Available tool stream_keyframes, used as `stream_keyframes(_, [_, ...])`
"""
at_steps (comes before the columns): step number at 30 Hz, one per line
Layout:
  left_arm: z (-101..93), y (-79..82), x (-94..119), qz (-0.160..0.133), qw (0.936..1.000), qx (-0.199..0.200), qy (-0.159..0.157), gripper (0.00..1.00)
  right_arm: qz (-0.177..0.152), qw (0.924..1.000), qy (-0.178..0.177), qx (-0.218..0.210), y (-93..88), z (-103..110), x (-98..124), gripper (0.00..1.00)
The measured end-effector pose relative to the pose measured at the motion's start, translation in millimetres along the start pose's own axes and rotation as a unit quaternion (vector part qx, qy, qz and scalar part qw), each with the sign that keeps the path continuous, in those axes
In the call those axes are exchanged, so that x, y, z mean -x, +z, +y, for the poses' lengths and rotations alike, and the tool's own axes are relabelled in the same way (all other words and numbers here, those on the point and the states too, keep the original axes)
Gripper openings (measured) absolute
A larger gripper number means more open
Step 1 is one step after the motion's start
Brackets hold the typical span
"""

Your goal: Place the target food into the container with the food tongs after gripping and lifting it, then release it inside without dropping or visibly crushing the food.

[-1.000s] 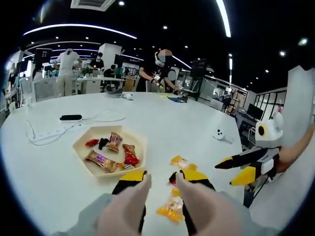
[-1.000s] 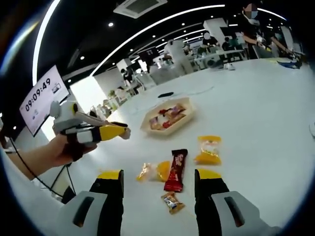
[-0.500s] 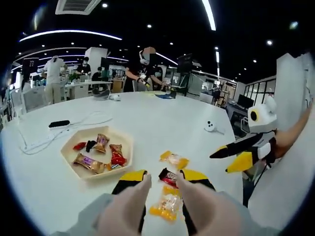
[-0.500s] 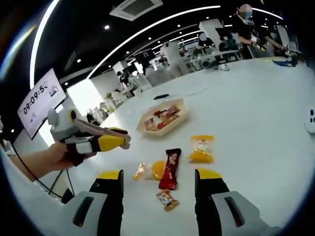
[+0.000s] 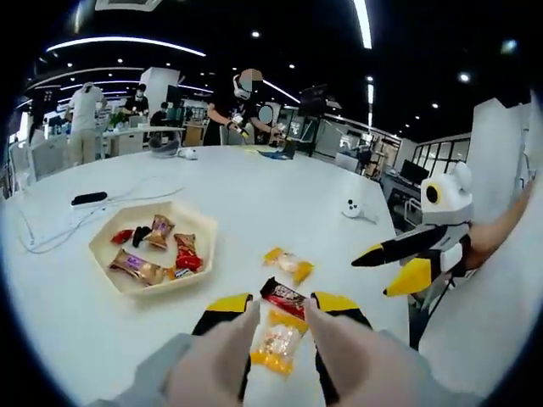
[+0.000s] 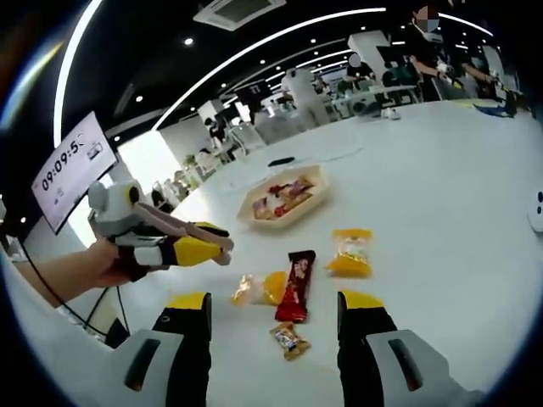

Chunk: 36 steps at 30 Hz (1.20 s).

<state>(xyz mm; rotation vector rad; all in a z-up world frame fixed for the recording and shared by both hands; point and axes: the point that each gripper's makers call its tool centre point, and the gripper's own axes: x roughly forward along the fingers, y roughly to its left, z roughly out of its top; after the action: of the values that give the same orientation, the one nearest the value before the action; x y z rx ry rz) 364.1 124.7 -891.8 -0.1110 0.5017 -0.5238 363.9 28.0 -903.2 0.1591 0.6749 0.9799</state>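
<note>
Four loose snacks are seen on the white counter [image 6: 441, 195] beside one tray [image 6: 316, 200]; both grippers' fingers stand open, empty.

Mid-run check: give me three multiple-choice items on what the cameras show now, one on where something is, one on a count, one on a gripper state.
1. Where does the tray lie in the left gripper view?
A. left of the left gripper's jaws
B. between the jaws
C. beside the white device

2. How many wrapped snacks lie loose on the table in the right gripper view?
A. one
B. two
C. four

3. How do the right gripper jaws stand?
A. shut on a snack
B. open, holding nothing
C. shut, empty

Answers:
1 A, the tray sits left of the left gripper.
2 C, the dark red bar, two yellow packets and a small candy.
3 B, bare table shows between the spread jaws.
</note>
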Motion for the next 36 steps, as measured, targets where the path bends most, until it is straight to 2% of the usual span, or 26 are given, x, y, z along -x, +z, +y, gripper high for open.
stream_keyframes(14, [-16.0,-16.4,-9,0.025,0.9992,-0.016,-0.024,0.26,0.01,0.9999,-0.002,-0.004,-7.1,-4,2,0.6])
stream_keyframes(17, [-25.1,-15.0,-10,0.02,0.9989,-0.02,-0.037,0.26,0.005,0.9999,0.005,-0.012,-7.0,-2,2,0.62])
stream_keyframes(20, [-29.4,-21.0,-14,0.031,0.9983,-0.03,-0.04,0.26,0.006,0.9999,0.006,-0.013,-8.3,-2,3,0.62])
stream_keyframes(26, [-27.5,-34.1,-19,0.055,0.9962,-0.057,-0.037,0.27,0.004,0.9999,0.002,-0.017,-8.5,-5,6,0.62])
stream_keyframes(31, [-18.6,-36.9,-23,0.064,0.9951,-0.07,-0.027,0.27,-0.004,0.9995,-0.002,-0.03,-7.8,-9,8,0.63])
stream_keyframes(36, [-16.1,-37.5,-24,0.069,0.9945,-0.072,-0.032,0.27,-0.003,0.9994,-0.004,-0.033,-8.8,-11,9,0.63])
